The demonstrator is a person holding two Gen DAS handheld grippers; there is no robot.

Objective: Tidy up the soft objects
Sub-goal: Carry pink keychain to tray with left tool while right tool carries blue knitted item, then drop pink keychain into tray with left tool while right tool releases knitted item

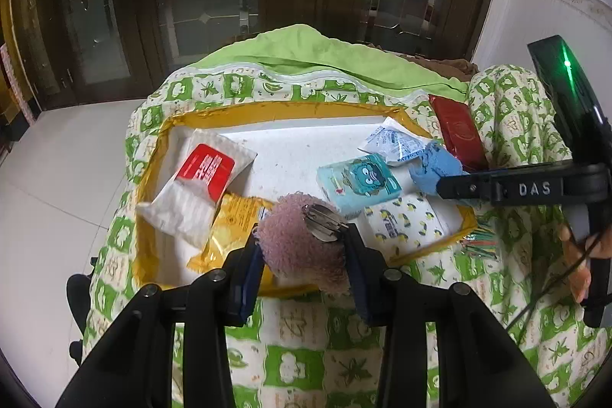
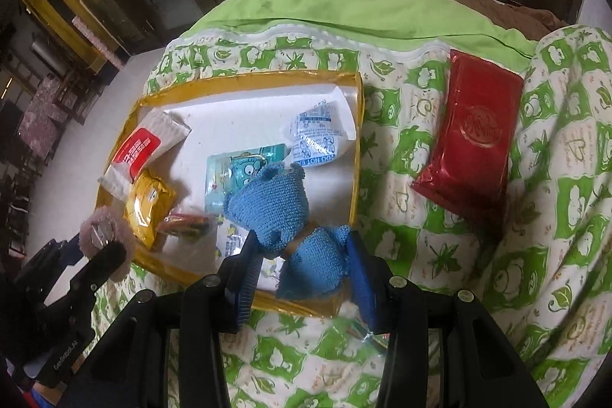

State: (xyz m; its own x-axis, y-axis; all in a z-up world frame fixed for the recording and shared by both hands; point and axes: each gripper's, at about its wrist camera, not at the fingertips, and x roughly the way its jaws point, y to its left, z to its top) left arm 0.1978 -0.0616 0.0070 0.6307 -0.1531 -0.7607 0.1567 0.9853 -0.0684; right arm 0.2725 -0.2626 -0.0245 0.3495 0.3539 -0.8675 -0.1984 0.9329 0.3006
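My left gripper (image 1: pixel 302 251) is shut on a pink fuzzy pom-pom (image 1: pixel 302 247) with a metal clip, held over the near edge of the yellow-rimmed white tray (image 1: pixel 275 108). It also shows in the right wrist view (image 2: pixel 105 236). My right gripper (image 2: pixel 302 255) is shut on a blue knitted toy (image 2: pixel 283 205), held over the tray's (image 2: pixel 244 81) near right part. In the left wrist view the blue toy (image 1: pixel 430 169) hangs at the tray's right side.
In the tray lie a red-and-white packet (image 1: pixel 199 178), a yellow packet (image 1: pixel 233 228), a teal cartoon tissue pack (image 1: pixel 357 182), a white sachet (image 1: pixel 394 140) and a patterned pack (image 1: pixel 405 220). A red pouch (image 2: pixel 474 132) lies on the green-patterned quilt (image 2: pixel 420 293) to the right.
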